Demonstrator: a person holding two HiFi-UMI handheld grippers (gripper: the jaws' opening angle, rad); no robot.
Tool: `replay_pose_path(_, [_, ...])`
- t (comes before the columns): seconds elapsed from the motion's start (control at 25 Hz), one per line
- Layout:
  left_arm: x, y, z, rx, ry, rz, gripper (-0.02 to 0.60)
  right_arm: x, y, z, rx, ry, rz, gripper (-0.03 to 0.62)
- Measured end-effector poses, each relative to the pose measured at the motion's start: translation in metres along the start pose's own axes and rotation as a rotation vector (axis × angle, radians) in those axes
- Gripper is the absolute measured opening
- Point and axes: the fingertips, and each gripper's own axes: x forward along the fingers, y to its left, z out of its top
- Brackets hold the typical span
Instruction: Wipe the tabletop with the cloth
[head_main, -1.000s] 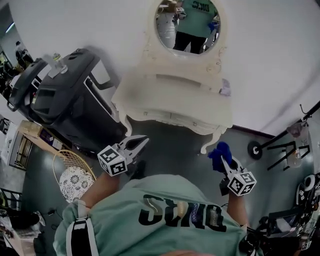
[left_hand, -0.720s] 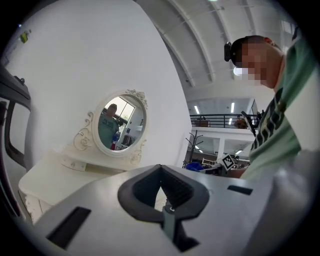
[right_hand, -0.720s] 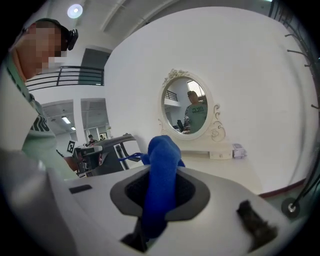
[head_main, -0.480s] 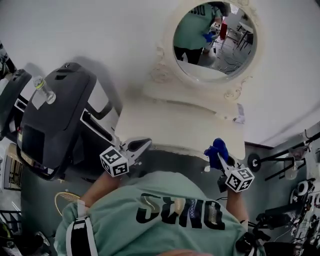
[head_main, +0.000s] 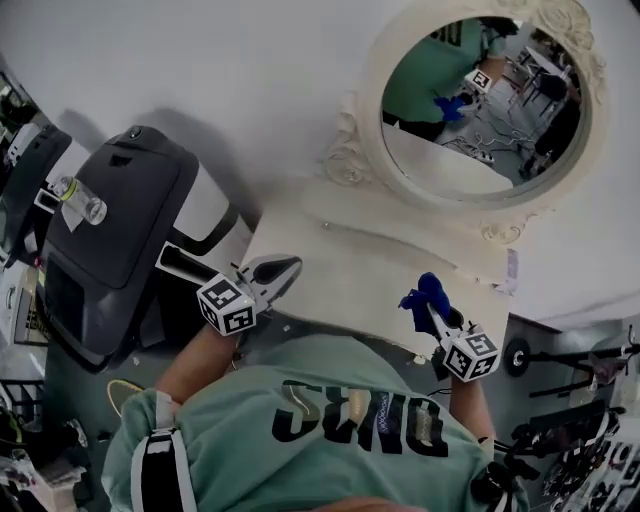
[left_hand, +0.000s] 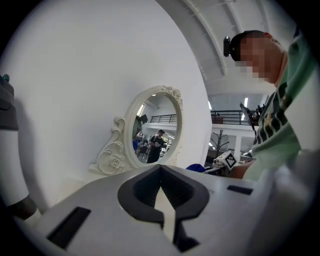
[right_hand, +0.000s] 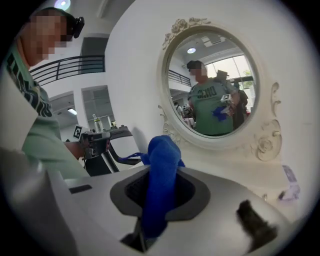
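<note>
A white dressing table's tabletop lies below an oval mirror in a carved white frame. My right gripper is shut on a blue cloth, which bunches up above the jaws over the table's front right edge. In the right gripper view the cloth stands up out of my right gripper, facing the mirror. My left gripper hovers over the table's front left part, shut with nothing in it. In the left gripper view my left gripper points toward the mirror.
A black treadmill-like machine stands to the left of the table, with a clear bottle on its console. A small pale tag sits at the table's back right corner. A wheeled stand is on the floor to the right.
I have moved closer to the table. Both grippers were over the floor in front of it and now reach over its front edge. The cloth stays gripped.
</note>
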Motion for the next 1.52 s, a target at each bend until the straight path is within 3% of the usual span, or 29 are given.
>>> replay_pose_path(0.16, [0.015,0.016,-0.006,-0.037,-0.033,0.179,0.004,0.067,-0.028,0.024,-0.141,0.053,0.187,0.063])
replay_pose_path(0.28, [0.013,0.018,-0.013,-0.058,-0.05,0.262,0.005,0.121,-0.024,0.047,-0.262,0.093,0.295,0.063])
replay_pose_path(0.56, [-0.071,0.038,-0.025,-0.083,-0.1,0.458,0.005,0.279,0.082,0.088,-0.711,0.218,0.47,0.063])
replay_pose_path(0.68, [-0.119,0.048,-0.036,-0.077,-0.096,0.514,0.005,0.372,0.104,0.102,-0.86,0.296,0.425,0.063])
replay_pose_path(0.88, [-0.193,0.059,-0.068,-0.125,-0.078,0.62,0.005,0.515,0.093,0.072,-1.114,0.628,0.229,0.063])
replay_pose_path(1.08, [-0.254,0.076,-0.086,-0.172,-0.091,0.694,0.005,0.594,0.062,0.029,-1.217,0.944,0.067,0.063])
replay_pose_path(1.24, [-0.282,0.081,-0.111,-0.232,-0.089,0.737,0.005,0.628,0.038,0.016,-1.213,1.037,-0.04,0.063])
replay_pose_path(1.52, [-0.297,0.081,-0.135,-0.277,-0.092,0.752,0.005,0.641,0.036,-0.007,-1.188,1.075,-0.103,0.061])
